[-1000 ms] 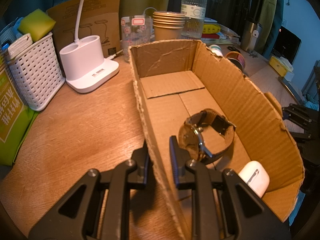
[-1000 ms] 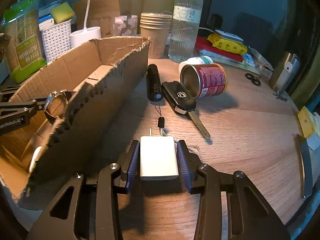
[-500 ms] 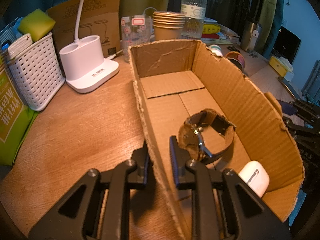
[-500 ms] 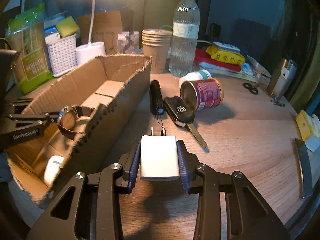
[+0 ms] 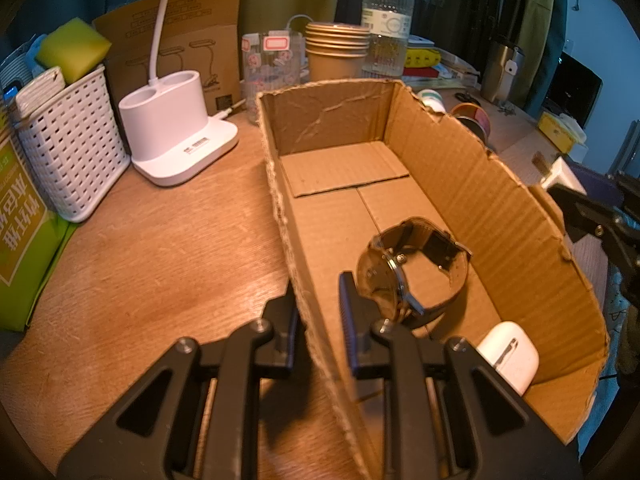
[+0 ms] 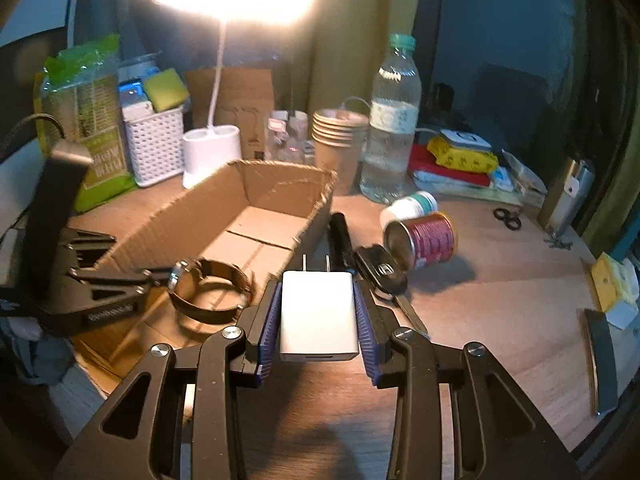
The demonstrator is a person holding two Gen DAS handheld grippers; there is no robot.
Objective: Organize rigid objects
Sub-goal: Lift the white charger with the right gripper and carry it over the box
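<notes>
Label [image 5: 276, 44] red-bordered, blank, on clear cup [image 5: 272, 70]

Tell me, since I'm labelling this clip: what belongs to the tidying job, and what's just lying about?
Job: cardboard box, watch, earbud case, white charger, flashlight, car key.

Lying about: water bottle, paper cups, lamp base, white basket.

Rough, torn corrugated cardboard box [image 5: 460, 184] on a smooth wood-grain table [image 5: 160, 248]; glossy white plastic charger [image 6: 318, 316].
</notes>
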